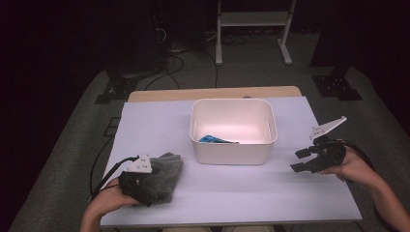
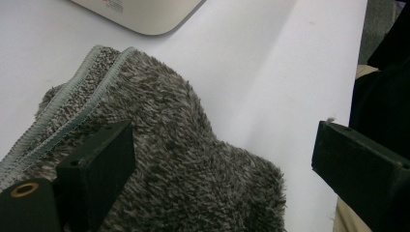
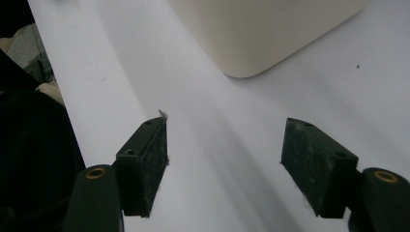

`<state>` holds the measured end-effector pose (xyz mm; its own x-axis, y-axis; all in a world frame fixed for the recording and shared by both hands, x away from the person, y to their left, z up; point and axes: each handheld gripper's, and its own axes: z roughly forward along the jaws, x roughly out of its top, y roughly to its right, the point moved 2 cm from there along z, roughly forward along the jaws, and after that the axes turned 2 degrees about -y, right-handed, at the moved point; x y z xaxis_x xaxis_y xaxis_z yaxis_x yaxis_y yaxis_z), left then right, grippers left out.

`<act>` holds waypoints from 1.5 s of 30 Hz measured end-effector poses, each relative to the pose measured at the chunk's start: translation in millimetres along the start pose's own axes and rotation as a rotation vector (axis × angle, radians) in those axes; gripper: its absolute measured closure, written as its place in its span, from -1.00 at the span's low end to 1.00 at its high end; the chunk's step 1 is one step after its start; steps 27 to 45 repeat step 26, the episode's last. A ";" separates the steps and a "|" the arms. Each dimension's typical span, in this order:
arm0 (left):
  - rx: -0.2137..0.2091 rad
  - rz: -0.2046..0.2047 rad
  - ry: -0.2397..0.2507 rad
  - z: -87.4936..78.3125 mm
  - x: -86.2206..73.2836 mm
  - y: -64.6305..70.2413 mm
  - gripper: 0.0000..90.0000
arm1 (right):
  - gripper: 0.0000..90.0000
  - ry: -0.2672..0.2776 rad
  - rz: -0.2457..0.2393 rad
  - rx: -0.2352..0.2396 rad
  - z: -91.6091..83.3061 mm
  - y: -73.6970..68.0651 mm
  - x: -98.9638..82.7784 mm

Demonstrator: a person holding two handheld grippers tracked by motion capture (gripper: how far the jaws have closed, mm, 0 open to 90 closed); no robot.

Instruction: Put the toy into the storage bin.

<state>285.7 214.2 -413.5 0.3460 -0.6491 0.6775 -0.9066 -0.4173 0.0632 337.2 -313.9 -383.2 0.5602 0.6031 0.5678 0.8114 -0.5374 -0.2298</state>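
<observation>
Fuzzy grey knit cloth with pale teal hem (image 1: 166, 175) bunched up lower left of high view, on pale lavender tabletop (image 1: 232, 193), just left of white plastic tub (image 1: 233, 130). Left gripper (image 1: 145, 186) sits on it, jaws wide, straddling fabric, not pinching. Right gripper (image 1: 302, 160) at right, jaws apart, nothing between. Blue item (image 1: 212, 140) inside tub.

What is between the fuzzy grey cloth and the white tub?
Nothing: in the high view, bare table separates the grey cloth from the white tub.
</observation>
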 end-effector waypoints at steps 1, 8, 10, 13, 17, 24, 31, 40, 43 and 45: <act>0.000 0.001 0.000 -0.2 0.0 0.0 -0.83 | -0.29 0.002 0.004 0.003 1.0 0.1 -1.4; 0.001 -0.003 0.002 0.2 -0.4 -0.2 -0.83 | -0.29 0.018 0.019 0.015 11.5 1.7 -9.8; -0.001 -0.008 -0.001 1.4 -0.8 -0.3 -0.83 | -0.29 0.013 0.022 0.017 14.9 1.2 -11.5; -0.002 -0.004 -0.009 2.6 -1.4 -0.4 -0.83 | -0.30 0.014 0.028 0.022 18.6 0.1 -14.3; 0.000 -0.010 -0.004 1.6 -1.2 -0.3 -0.83 | -0.31 0.020 0.036 0.021 22.1 -0.3 -18.2; -0.002 -0.003 -0.012 2.1 -0.8 0.8 -0.83 | -0.32 0.036 0.040 0.021 25.3 -2.0 -23.6; -0.001 0.003 -0.020 2.1 -0.7 0.6 -0.83 | -0.32 0.039 0.044 0.022 26.1 -2.7 -24.9; -0.001 0.003 -0.020 2.1 -0.7 0.6 -0.83 | -0.32 0.039 0.044 0.022 26.1 -2.7 -24.9; -0.001 0.003 -0.020 2.1 -0.7 0.6 -0.83 | -0.32 0.039 0.044 0.022 26.1 -2.7 -24.9; -0.001 0.003 -0.020 2.1 -0.7 0.6 -0.83 | -0.32 0.039 0.044 0.022 26.1 -2.7 -24.9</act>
